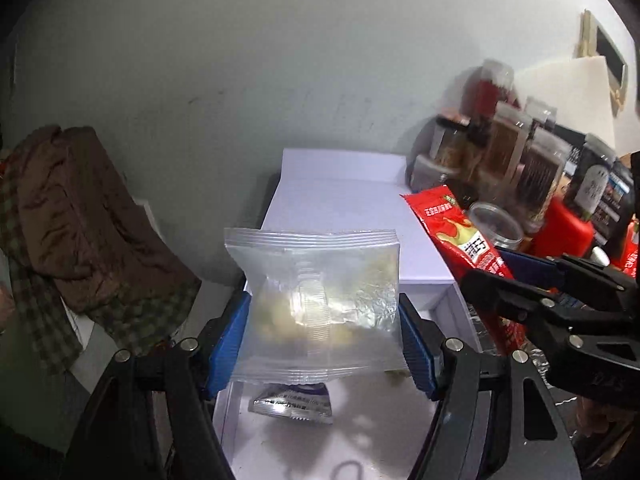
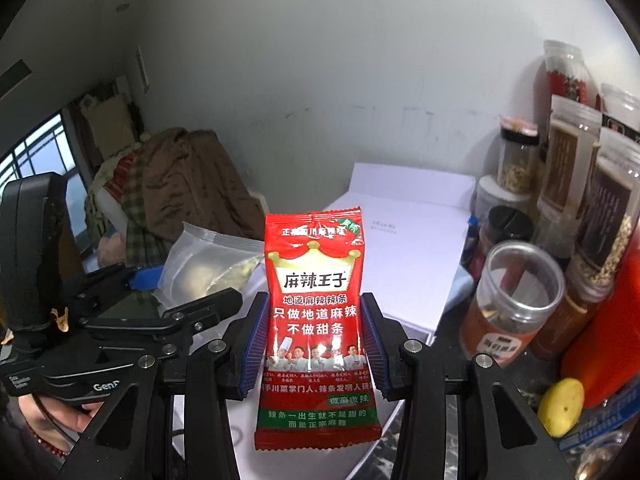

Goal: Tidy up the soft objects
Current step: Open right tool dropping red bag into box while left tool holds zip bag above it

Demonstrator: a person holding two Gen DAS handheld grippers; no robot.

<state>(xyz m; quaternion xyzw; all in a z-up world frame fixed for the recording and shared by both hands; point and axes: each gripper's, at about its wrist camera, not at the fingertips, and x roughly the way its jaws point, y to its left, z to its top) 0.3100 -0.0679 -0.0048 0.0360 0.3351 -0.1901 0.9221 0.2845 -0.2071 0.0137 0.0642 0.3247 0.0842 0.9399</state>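
left gripper (image 1: 322, 336) pinches clear snack pouch (image 1: 316, 300) | right gripper (image 2: 314, 344) pinches red spicy-strip packet (image 2: 316, 320), upright | white box (image 1: 280, 436) directly below left, nearer

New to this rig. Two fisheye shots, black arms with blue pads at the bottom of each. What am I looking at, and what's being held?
There is no robot here: a person holds a pair of hand-operated tongs in each hand, and a camera on each looks forward along its two fingers.

In the left wrist view, the left tongs grip a clear plastic packet by its sides, above an open white box with a small silver sachet inside.

In the right wrist view, the right tongs grip a red snack packet upright. Each camera also catches the other tongs at its edge.

Spice jars crowd the right side; a brown garment lies at left.
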